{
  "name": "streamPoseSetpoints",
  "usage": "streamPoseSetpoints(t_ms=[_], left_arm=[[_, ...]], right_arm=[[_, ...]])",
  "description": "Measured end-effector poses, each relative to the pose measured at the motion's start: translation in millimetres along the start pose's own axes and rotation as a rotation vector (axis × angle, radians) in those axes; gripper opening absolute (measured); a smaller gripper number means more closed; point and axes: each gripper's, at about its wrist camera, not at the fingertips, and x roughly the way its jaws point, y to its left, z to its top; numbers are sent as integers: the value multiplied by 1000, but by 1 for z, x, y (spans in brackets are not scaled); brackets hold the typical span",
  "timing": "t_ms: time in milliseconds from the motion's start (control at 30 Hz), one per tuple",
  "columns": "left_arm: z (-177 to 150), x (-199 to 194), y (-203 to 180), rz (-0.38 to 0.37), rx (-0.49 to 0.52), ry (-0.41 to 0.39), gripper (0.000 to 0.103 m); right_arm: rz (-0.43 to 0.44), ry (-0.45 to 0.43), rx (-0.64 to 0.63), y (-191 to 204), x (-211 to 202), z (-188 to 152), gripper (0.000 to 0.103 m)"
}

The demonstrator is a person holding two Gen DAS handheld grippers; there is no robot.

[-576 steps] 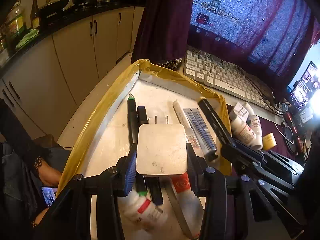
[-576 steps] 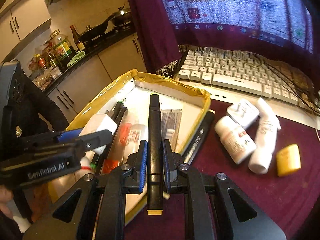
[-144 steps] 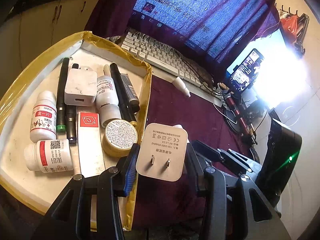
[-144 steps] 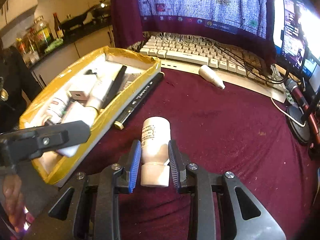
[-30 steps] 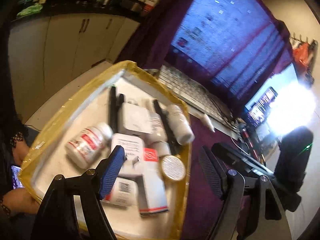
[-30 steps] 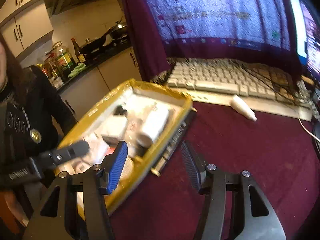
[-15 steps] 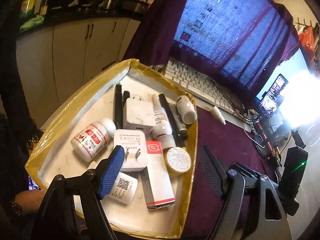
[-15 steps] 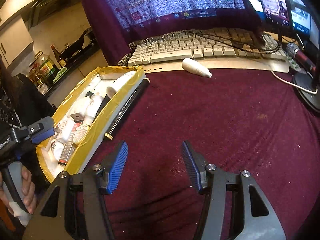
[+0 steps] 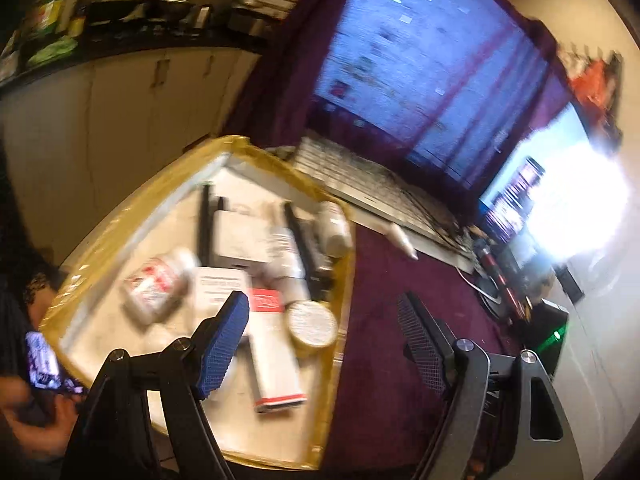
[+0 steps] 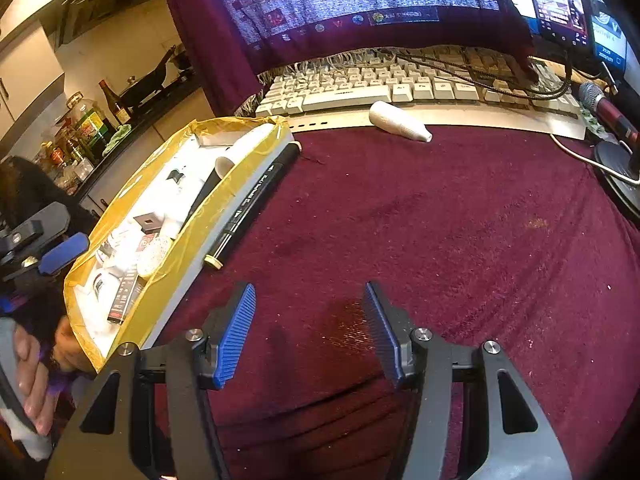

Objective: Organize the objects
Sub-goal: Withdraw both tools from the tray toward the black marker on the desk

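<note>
On the bench (image 10: 460,216), maroon cloth: black marker (image 10: 256,204) lies just outside the yellow tray (image 10: 188,236), long axis parallel to its wall, pale tip toward camera. White cone cap (image 10: 400,122) lies by keyboard (image 10: 400,80), tip pointing right. Left gripper (image 9: 324,344) and right gripper (image 10: 310,332): fingers wide, empty. Tray holds bottles, chargers, box.

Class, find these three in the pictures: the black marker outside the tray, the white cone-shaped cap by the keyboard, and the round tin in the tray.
marker (image 10: 250,208), right wrist view, mid-barrel
cap (image 10: 398,121), right wrist view, middle of its body
tin (image 9: 312,323), left wrist view, centre of its lid
</note>
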Motion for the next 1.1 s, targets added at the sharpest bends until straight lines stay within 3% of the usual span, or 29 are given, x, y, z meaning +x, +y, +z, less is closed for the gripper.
streamPoseSetpoints(t_ms=[200,267,467,633,700,833,967,1100], left_arm=[[-16,31,-50,-29,186,118,72],[-25,42,-59,-73,202,178,72],[-30,66,-65,-104,182,293,72],[-27,87,-79,8,227,342,72],[-29,94,-89,88,248,335,72],[-29,106,-89,141,250,326,72],[-23,115,-87,100,244,302,72],[-17,114,-82,-40,222,297,72]], right_arm=[[-9,-11,20,-7,-4,0,55],[-17,-14,27,-10,-5,0,55],[-51,-38,46,-20,-14,2,55],[-67,-54,57,-25,-20,5,55],[-121,-57,58,-28,-21,6,54],[-110,-63,96,-41,-28,6,54],[-115,-78,104,-47,-35,4,54],[-109,-80,108,-48,-36,4,54]])
